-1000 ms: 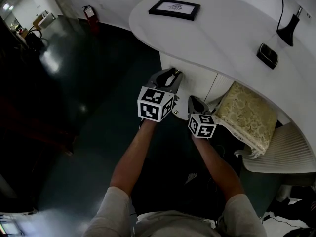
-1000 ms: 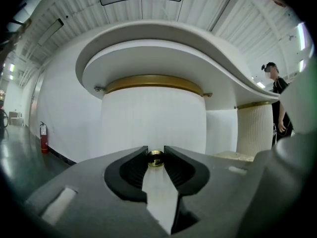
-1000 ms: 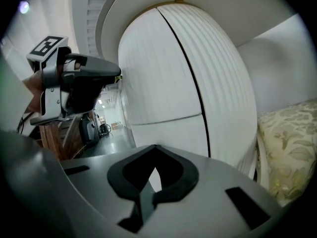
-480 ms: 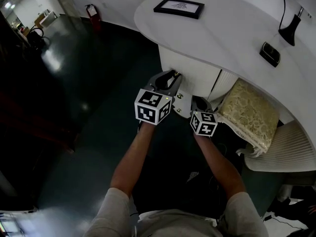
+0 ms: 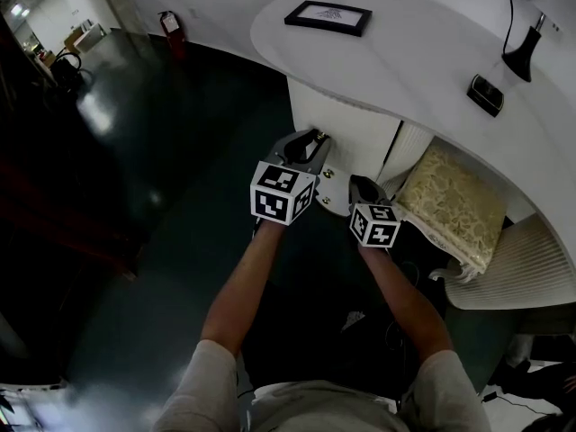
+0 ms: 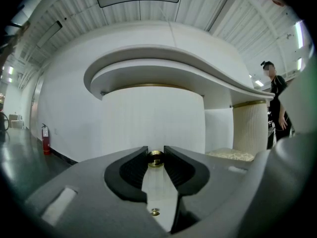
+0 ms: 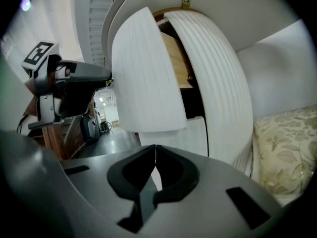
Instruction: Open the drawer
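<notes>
**Drawer partway out, knob clamped in the left tongs**

Left side: your left gripper (image 6: pixel 156 157) is holding nearly level, and its jaws are clamping the small brass knob (image 6: pixel 155 158) right at the tips, pads on either side of it. In the head view that gripper (image 5: pixel 317 138) is reaching under the edge of the white desk top (image 5: pixel 405 52).

Centre: the drawer (image 7: pixel 146 73) is sitting at the top of the ribbed white cabinet (image 7: pixel 213 83) beneath the desk. In the right gripper view its curved front is standing out from the cabinet face, with a wooden side and a dark gap showing behind it. Judgement: the opening is begun but not finished. How much travel is left cannot be told, because the back of the drawer is hidden.

Right side: your right gripper (image 7: pixel 155 155) is hanging low, just beside the cabinet, with jaws together and nothing between them. It is taking no part in the pull. A patterned cushion (image 5: pixel 454 207) is lying further right, clear of the drawer's path.

Remaining, as judged: you are needing a straight draw on the knob toward yourself until the drawer is fully out, then a release.
</notes>
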`<state>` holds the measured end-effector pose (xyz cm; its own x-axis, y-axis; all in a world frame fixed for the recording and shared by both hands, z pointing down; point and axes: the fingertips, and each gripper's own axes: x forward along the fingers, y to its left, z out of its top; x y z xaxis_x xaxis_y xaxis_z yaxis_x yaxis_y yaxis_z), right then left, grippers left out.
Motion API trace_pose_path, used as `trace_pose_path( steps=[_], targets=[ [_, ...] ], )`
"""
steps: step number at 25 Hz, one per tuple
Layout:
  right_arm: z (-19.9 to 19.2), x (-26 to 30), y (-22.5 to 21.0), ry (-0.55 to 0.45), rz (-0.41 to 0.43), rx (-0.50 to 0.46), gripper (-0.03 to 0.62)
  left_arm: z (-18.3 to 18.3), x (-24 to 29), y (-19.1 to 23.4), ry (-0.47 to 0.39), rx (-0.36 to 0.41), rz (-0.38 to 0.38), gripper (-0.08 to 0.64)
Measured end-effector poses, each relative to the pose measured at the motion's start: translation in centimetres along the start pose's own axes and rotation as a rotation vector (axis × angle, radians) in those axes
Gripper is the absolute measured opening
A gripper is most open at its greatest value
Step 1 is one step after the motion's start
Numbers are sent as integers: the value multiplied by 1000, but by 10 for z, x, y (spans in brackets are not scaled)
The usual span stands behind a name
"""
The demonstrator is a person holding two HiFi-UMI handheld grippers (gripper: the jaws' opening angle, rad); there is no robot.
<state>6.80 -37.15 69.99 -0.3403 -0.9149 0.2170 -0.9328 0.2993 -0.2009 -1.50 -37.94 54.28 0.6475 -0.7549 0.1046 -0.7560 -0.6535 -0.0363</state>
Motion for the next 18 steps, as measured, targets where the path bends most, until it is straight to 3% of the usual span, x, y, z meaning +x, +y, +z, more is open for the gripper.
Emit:
trace_pose_path(
  steps=[5,13,18],
  targets=[
    [-3,-14,14,16,42,-24,15,0,-2,1,-3,-7,9,106],
    [16,-32,50,-15,116,-184,15,0,-5,-1,10,-12,20,106],
    [46,-60,94,-118,207,-289,15,-1,-12,-3,14,-10,14,106]
  ],
)
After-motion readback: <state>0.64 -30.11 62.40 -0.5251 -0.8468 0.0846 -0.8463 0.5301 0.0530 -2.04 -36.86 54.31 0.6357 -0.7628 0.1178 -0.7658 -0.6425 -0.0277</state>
